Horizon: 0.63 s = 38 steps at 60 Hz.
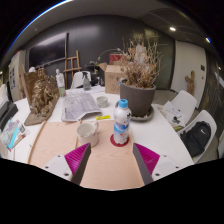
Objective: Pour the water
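Note:
A clear water bottle [121, 122] with a blue cap and blue label stands upright on a red coaster [120, 141] on the light wooden table [60, 140]. A small pale cup [88, 129] sits to the bottle's left. My gripper [112, 165] is open. Its pink pads [76, 159] flank bare tabletop. The bottle stands just ahead of the fingers, apart from them, and nothing is between them.
A grey pot with dry twigs [137, 92] stands behind the bottle. An open magazine [78, 104] and a second small bottle [60, 82] lie further back. A brown dried plant [43, 96] is at the left. White chairs [195, 128] stand at the right.

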Available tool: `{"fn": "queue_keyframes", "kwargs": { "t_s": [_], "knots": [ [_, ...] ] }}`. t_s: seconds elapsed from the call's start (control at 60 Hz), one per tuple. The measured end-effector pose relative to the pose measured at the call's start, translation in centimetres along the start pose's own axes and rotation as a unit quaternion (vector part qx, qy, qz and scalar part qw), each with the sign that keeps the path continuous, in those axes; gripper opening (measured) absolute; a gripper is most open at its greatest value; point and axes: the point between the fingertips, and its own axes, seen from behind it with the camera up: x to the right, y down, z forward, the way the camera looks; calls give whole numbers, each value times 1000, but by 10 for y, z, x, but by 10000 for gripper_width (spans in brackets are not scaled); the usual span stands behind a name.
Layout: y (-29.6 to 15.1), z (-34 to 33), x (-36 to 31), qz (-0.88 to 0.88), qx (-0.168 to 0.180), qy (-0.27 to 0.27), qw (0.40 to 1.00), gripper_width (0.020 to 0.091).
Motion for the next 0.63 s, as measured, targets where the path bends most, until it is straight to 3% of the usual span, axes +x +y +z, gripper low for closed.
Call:
{"fn": "queue_keyframes", "kwargs": {
  "t_s": [0.283,0.633],
  "knots": [
    [28,-127,-47,-19,-14,12,1000,855],
    [34,-161,-61,-30,-12,22,999,855]
  ]
}}
